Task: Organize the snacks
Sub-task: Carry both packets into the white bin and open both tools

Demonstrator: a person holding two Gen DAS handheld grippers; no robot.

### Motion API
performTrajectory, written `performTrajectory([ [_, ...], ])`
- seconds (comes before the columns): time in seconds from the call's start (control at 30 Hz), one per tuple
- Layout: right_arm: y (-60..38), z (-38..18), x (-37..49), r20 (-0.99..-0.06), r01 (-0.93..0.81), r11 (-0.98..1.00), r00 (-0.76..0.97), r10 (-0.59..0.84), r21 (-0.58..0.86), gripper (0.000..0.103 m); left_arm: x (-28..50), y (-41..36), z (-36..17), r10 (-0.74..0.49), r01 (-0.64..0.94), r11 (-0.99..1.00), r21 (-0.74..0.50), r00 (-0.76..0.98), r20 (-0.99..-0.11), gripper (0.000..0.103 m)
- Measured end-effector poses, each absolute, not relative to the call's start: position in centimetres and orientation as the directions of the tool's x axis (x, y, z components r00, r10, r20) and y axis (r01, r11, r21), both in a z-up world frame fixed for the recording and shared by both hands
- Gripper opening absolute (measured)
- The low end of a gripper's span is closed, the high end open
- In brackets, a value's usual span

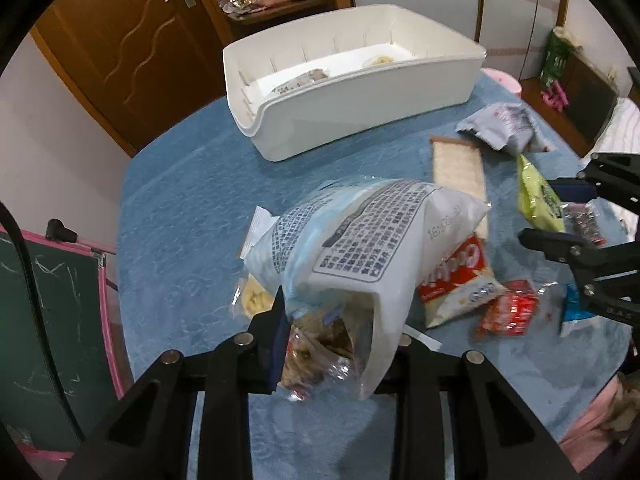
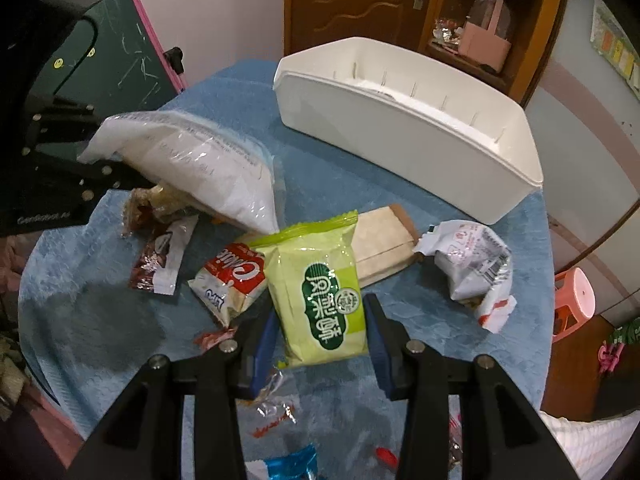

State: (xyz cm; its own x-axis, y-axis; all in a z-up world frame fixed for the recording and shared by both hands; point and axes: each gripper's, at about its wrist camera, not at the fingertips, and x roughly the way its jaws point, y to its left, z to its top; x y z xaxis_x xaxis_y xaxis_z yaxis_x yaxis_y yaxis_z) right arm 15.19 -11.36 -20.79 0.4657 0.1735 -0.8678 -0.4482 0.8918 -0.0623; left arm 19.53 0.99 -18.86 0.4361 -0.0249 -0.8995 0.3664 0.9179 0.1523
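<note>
Left gripper [image 1: 340, 344] clamped tight on white bag [image 1: 360, 240] (raised off blue cloth [image 1: 192, 200]), right gripper [image 2: 322, 344] half-closed, pinching green packet [image 2: 320, 292].

You can read four large white characters, 凤梨酥, on the green snack packet [image 2: 320, 292], with a small round seal beside them. Your large white bag [image 1: 372, 248] carries a dense block of print, too small to read, and a faint stamped date beginning "18". The red-and-white packet [image 2: 236, 280] shows white script lettering, not legible.
</note>
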Motion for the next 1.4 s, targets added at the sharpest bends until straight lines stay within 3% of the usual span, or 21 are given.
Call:
performTrajectory([
  [0.47, -12.2, -14.1, 14.8, -0.8, -0.388, 0.921, 0.562, 0.208, -0.033, 0.042, 17.6, 2.4, -10.4, -0.122, 0.31, 0.948, 0.064, 0.544, -0.831, 0.028],
  [1.0, -15.4, 2.0, 24.4, -0.637, -0.197, 0.979, 0.761, 0.118, -0.054, 0.042, 25.4, 1.1, 0.3, -0.129, 0.23, 0.972, 0.049, 0.697, -0.706, 0.028],
  [1.17, -16.6, 1.8, 29.4, -0.662, -0.126, 0.992, 0.745, 0.083, -0.017, 0.042, 30.3, -0.2, 0.5, -0.14, 0.216, 0.976, 0.022, 0.703, -0.697, 0.028],
  [1.4, -18.0, -4.3, 35.1, -0.747, -0.058, 0.998, 0.664, 0.033, -0.008, 0.042, 36.1, -2.2, -3.7, -0.145, 0.2, 0.98, -0.011, 0.667, -0.731, 0.028],
])
